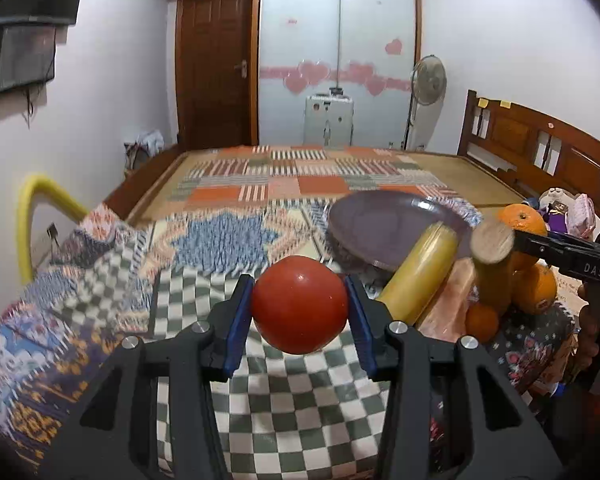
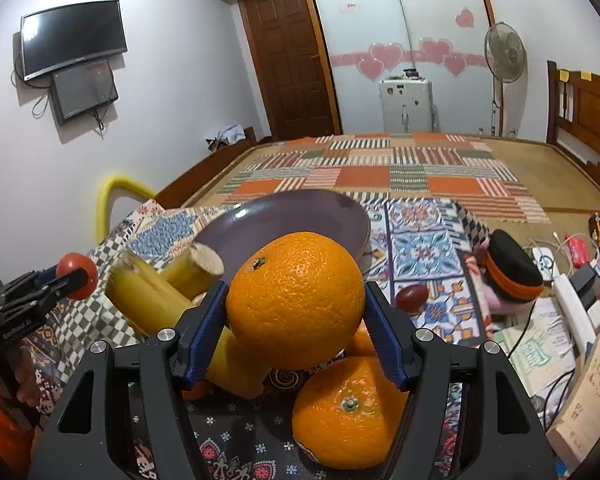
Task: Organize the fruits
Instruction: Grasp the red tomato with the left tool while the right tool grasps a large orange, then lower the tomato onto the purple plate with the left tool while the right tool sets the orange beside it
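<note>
Right gripper (image 2: 296, 300): nearest the right wrist camera, blue pads clamped on a large orange (image 2: 295, 300), lifted above the cloth
Left gripper (image 1: 299, 304): clenched on a red tomato (image 1: 299, 304), held above the checkered cloth (image 1: 292, 408)
Bed (image 1: 452, 172): at 12 o'clock, patchwork cover
Purple plate (image 2: 284, 228): at 12 o'clock behind the held orange, tilted, bare inside
Yellow cylinders (image 2: 148, 300): two, at 10 o'clock in the right wrist view, leaning beside the plate
Second orange (image 2: 348, 412): at 6 o'clock, on the dark floral cloth (image 2: 244, 440), under the held one
Small red fruit (image 2: 412, 297): at 3 o'clock, on the tile-patterned cloth
</note>
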`<action>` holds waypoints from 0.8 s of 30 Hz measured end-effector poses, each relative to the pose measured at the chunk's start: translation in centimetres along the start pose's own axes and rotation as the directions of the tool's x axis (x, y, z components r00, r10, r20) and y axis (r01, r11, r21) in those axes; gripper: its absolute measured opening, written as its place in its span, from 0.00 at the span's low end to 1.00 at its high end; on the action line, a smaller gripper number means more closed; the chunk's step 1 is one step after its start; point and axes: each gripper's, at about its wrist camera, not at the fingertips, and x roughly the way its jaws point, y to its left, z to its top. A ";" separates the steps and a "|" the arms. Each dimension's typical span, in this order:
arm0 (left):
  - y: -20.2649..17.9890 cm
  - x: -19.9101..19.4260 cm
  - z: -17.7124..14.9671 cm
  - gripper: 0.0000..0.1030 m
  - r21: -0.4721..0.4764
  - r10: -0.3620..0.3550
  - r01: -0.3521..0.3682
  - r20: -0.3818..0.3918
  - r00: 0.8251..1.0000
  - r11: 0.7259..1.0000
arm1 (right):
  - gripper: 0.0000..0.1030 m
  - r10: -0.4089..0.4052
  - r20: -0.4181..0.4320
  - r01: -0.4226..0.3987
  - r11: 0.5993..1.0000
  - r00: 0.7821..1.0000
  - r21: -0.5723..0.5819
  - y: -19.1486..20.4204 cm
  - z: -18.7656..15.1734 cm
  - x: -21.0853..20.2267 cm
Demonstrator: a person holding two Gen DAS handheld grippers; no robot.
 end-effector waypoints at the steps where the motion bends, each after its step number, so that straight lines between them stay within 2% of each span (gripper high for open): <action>1: -0.2 -0.3 0.4 0.44 0.007 -0.004 0.004 0.010 1.000 1.000 | 0.62 -0.004 0.011 0.005 1.000 1.000 -0.007 0.0 0.3 -0.3; 13: -2.6 -1.5 5.6 0.44 0.062 -0.051 0.045 0.110 0.993 0.997 | 0.62 -0.037 0.113 0.045 0.997 0.993 -0.066 0.2 3.7 -2.1; 19: -3.6 -0.7 7.8 0.44 0.082 -0.071 0.061 0.131 0.989 0.995 | 0.62 -0.050 0.150 0.063 0.995 0.987 -0.082 0.1 5.3 -1.8; 24: -4.2 0.7 9.2 0.44 0.096 -0.083 0.071 0.118 0.990 0.993 | 0.62 -0.046 0.161 0.060 0.995 0.986 -0.084 -0.1 6.6 -0.8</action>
